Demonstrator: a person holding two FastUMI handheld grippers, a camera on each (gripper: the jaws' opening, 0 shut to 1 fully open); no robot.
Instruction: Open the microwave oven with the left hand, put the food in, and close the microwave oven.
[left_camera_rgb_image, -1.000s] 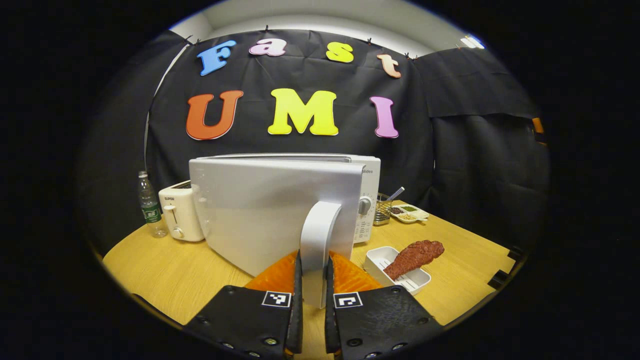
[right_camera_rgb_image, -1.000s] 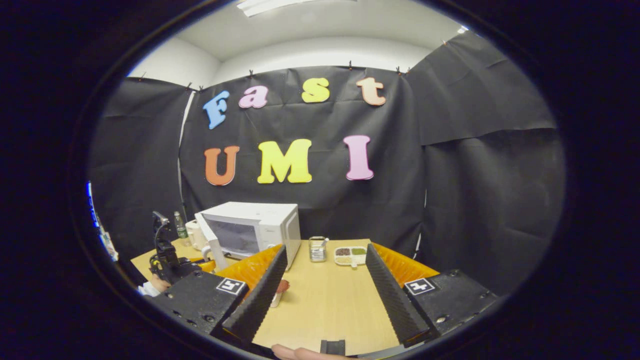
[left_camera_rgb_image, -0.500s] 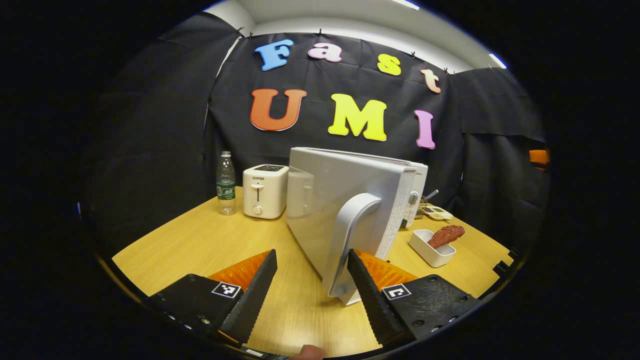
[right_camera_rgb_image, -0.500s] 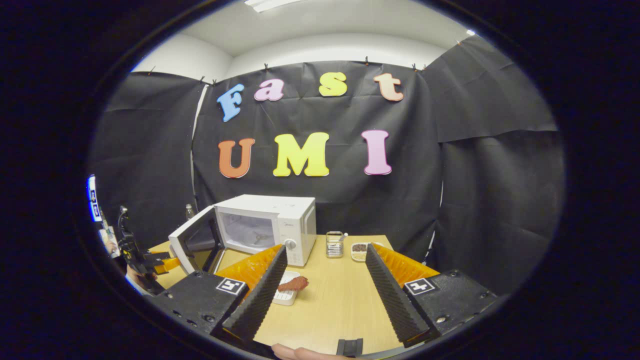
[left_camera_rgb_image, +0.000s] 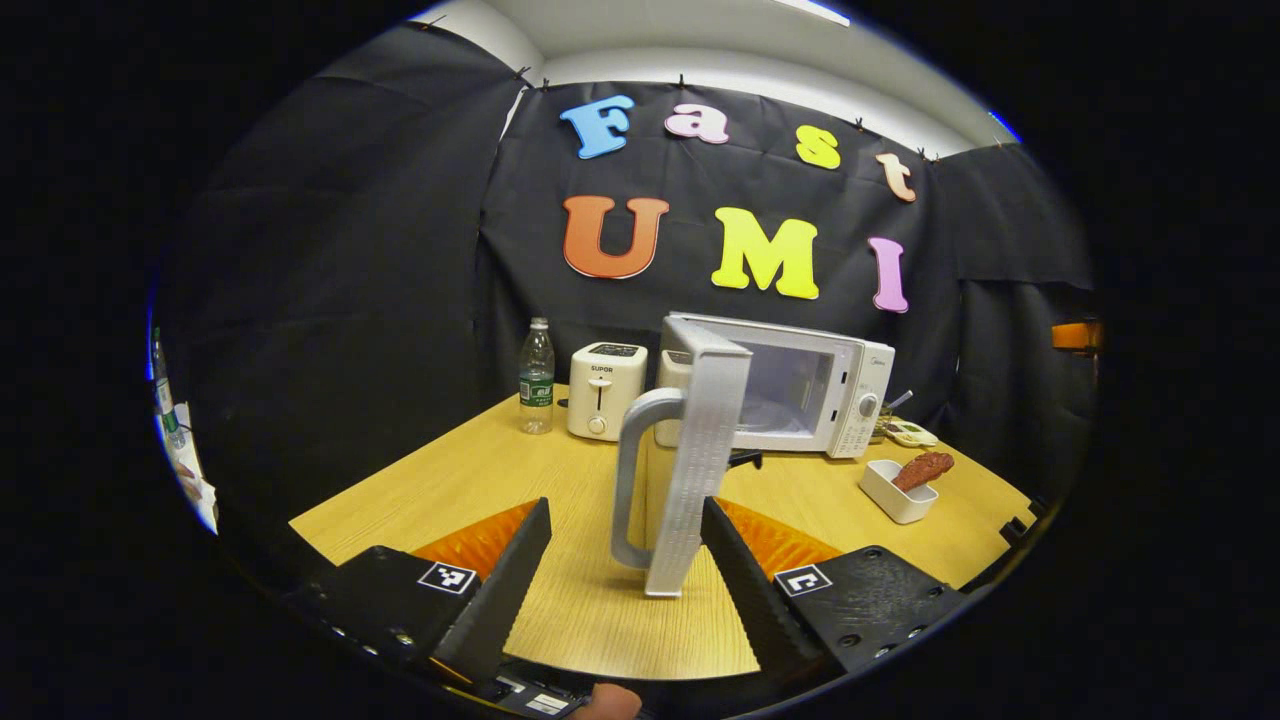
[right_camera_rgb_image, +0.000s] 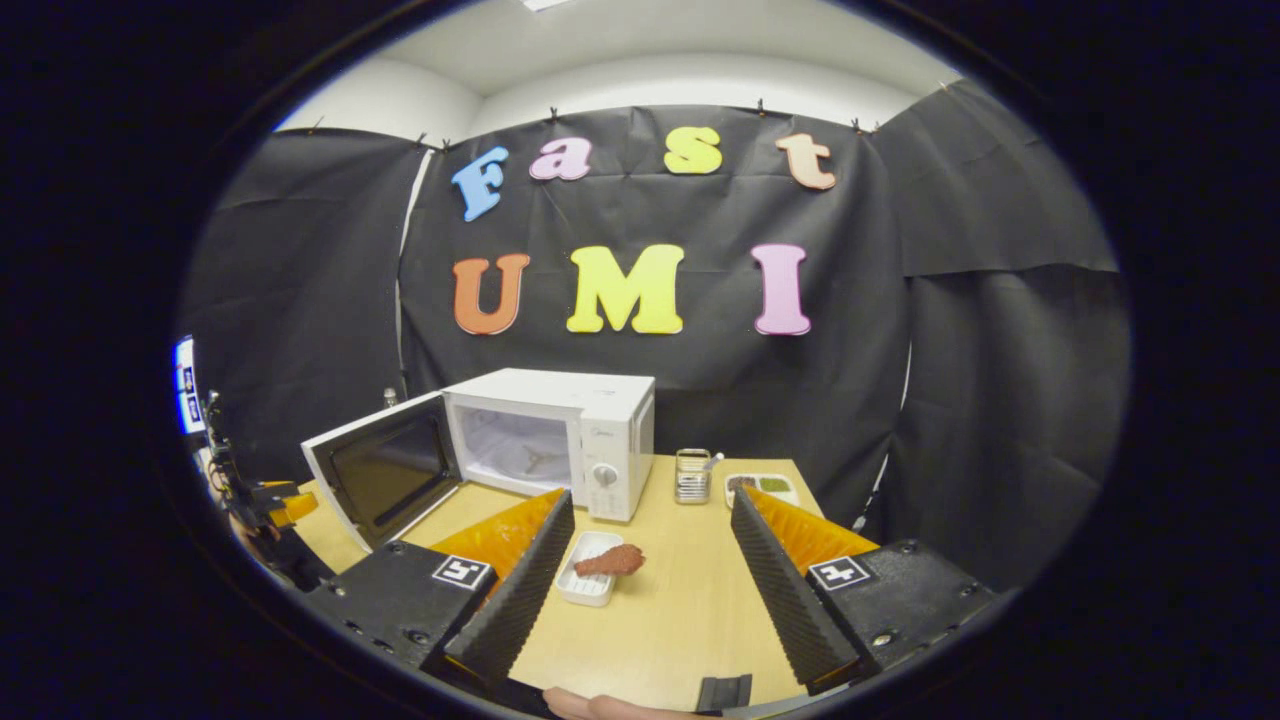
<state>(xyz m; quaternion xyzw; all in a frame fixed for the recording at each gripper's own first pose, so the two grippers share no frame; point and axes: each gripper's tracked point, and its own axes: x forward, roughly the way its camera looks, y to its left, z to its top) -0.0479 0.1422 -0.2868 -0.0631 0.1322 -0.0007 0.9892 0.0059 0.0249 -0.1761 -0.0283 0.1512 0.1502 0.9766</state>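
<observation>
The white microwave (left_camera_rgb_image: 820, 400) stands at the back of the wooden table with its door (left_camera_rgb_image: 700, 460) swung wide. In the left gripper view I see the door edge-on, with its curved handle (left_camera_rgb_image: 628, 470) on the left. My left gripper (left_camera_rgb_image: 622, 510) is open, and the door edge stands just ahead between its spread fingers, which do not press on it. A reddish piece of food (right_camera_rgb_image: 615, 560) lies across a small white tray (right_camera_rgb_image: 585, 588) in front of the microwave (right_camera_rgb_image: 560, 430). My right gripper (right_camera_rgb_image: 650, 497) hangs open and empty above the table, short of the tray.
A white toaster (left_camera_rgb_image: 605, 390) and a water bottle (left_camera_rgb_image: 536, 378) stand left of the microwave. A wire holder (right_camera_rgb_image: 692, 475) and a divided dish (right_camera_rgb_image: 765, 487) sit to its right. Far left in the right gripper view is the other gripper (right_camera_rgb_image: 265, 500), beside the open door (right_camera_rgb_image: 385, 480).
My left gripper let go of the door handle, spread its fingers and drew back. The door swung from part open to wide open. My right gripper stayed open and turned slightly left.
</observation>
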